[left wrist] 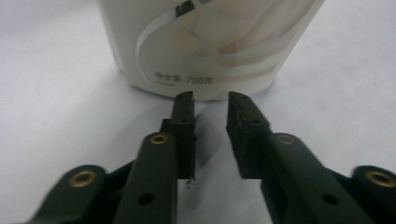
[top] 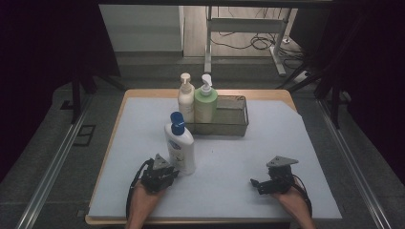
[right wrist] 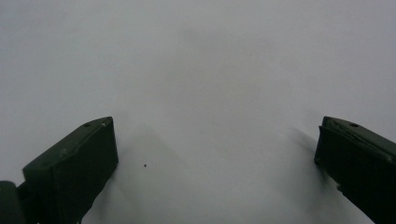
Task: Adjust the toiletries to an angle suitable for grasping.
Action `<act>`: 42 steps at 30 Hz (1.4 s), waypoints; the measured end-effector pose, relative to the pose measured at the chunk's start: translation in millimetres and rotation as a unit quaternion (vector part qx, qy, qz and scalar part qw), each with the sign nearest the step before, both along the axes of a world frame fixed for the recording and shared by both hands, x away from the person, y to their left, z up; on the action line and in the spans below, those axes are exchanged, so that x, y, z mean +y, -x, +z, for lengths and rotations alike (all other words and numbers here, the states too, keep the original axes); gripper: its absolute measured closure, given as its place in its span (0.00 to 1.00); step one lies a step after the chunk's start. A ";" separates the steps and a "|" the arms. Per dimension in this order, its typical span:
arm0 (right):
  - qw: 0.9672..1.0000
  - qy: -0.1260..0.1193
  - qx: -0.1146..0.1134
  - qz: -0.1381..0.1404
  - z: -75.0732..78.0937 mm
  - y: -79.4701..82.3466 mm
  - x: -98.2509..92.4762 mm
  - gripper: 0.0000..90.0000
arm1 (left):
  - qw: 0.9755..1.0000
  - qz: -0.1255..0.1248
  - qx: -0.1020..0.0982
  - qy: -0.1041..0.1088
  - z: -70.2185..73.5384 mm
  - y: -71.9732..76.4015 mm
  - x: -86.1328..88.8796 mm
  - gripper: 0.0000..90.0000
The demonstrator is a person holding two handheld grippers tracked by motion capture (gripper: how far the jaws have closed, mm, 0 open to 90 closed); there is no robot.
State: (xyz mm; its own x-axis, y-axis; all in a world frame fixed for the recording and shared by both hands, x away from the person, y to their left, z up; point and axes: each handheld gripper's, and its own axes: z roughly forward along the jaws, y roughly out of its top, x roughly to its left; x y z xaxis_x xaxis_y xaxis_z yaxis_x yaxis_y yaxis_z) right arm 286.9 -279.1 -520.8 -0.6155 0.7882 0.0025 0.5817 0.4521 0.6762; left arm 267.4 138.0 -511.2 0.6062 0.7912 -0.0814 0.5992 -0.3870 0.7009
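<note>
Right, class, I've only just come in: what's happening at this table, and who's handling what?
A person sits at a white-covered table with a gripper in each hand. The left gripper points at the base of a white bottle with a blue cap, jaws narrowly apart and holding nothing. The right gripper rests wide open over bare table. Farther back, a cream pump bottle and a green one stand at the left end of a metal basket.

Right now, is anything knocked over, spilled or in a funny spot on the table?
Nothing is knocked over or spilled. One thing stands apart: the white bottle with the blue cap stands upright on the white mat, outside the metal basket, while the cream pump bottle and the green pump bottle stand at the basket's left end.
</note>
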 end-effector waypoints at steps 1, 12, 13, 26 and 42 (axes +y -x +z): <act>1.000 0.002 0.002 -0.001 0.5 -0.3 0.4 0.00 | 1.000 0.002 -0.002 0.002 0.2 1.2 1.7 0.73; 1.000 -0.005 0.009 0.014 3.8 0.8 3.6 0.00 | 0.999 0.033 -0.009 -0.005 0.2 9.2 16.3 0.33; 1.000 -0.006 0.007 0.016 4.2 1.0 4.5 0.00 | 0.999 0.035 -0.007 -0.003 0.2 9.5 17.1 0.30; 0.998 -0.013 -0.004 0.064 16.2 0.4 22.2 0.00 | 0.998 0.052 -0.001 -0.025 -5.4 21.8 33.6 0.14; 0.994 -0.034 -0.011 0.099 33.1 -2.5 45.1 0.00 | 0.998 0.052 -0.004 -0.030 -12.2 20.1 35.3 0.14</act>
